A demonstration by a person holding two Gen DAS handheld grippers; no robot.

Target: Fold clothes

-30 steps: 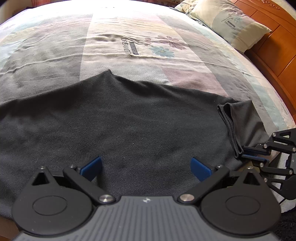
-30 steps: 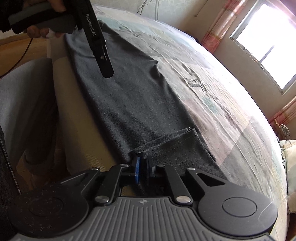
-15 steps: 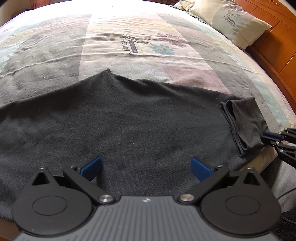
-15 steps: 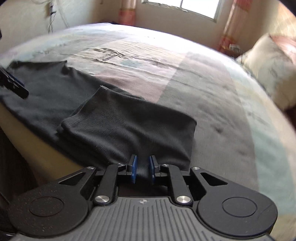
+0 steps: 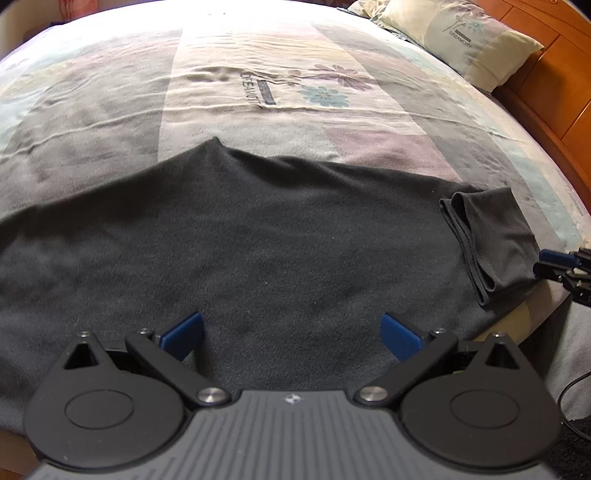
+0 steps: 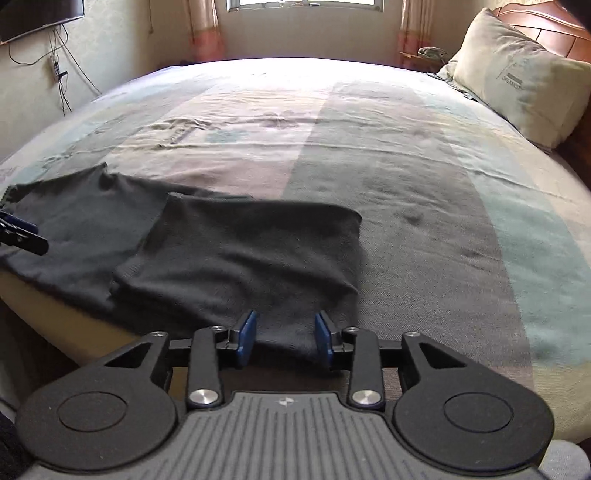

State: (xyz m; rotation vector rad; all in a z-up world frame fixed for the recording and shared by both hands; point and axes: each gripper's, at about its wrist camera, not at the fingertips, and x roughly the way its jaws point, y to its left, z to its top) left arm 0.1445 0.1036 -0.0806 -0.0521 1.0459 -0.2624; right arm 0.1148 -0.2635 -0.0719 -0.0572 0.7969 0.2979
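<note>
Sunlight from the window (image 6: 303, 3) washes over a wide bed (image 5: 258, 92) with a pastel patchwork sheet, a pillow (image 6: 524, 92) at its wooden headboard (image 5: 546, 74). Your dark grey garment (image 5: 240, 251) lies spread flat along the near edge of the mattress, and one end of it is folded back on itself into a doubled flap (image 6: 243, 251) that rests on top of the rest. Your left gripper (image 5: 291, 332) hangs over the middle of the cloth with its blue pads wide apart and nothing between them; the fabric under it is smooth. Your right gripper (image 6: 284, 332) sits at the near hem of the folded flap, its jaws opening, with the cloth's edge lying between the blue pads (image 6: 246, 332) but no longer pinched. From the left camera you can see its tip (image 5: 554, 262) just beside the flap's outer edge.
</note>
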